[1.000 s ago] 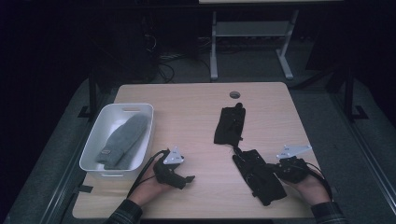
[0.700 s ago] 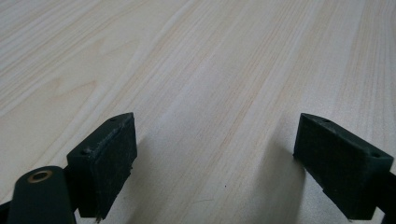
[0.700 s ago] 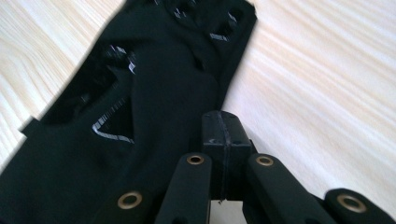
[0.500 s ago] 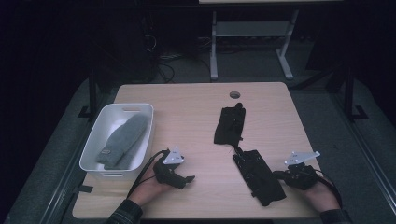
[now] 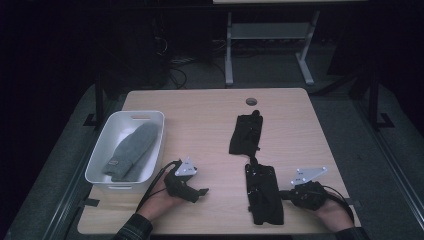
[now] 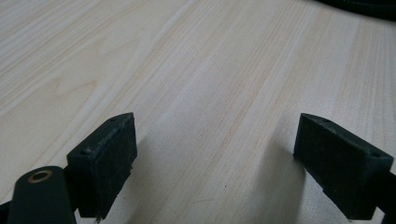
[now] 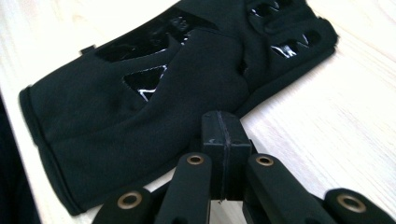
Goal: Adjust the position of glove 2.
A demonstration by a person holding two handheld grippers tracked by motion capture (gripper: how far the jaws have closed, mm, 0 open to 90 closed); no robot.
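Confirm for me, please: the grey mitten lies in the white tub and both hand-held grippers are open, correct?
Not quite. The grey mitten does lie in the white tub, and the left hand-held gripper is open, but the right hand-held gripper is shut, pads pressed together at the black glove's edge, as the right gripper view shows.

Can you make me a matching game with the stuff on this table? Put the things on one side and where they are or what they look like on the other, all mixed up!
Things:
1. grey mitten
2. near black glove
3. left gripper
4. right gripper

Descriptions:
A. jaws wide apart over bare wood
B. lying in the white bin
C. jaws pressed together
D. flat on the table, beside the right gripper

Pairs: 1-B, 2-D, 3-A, 4-C
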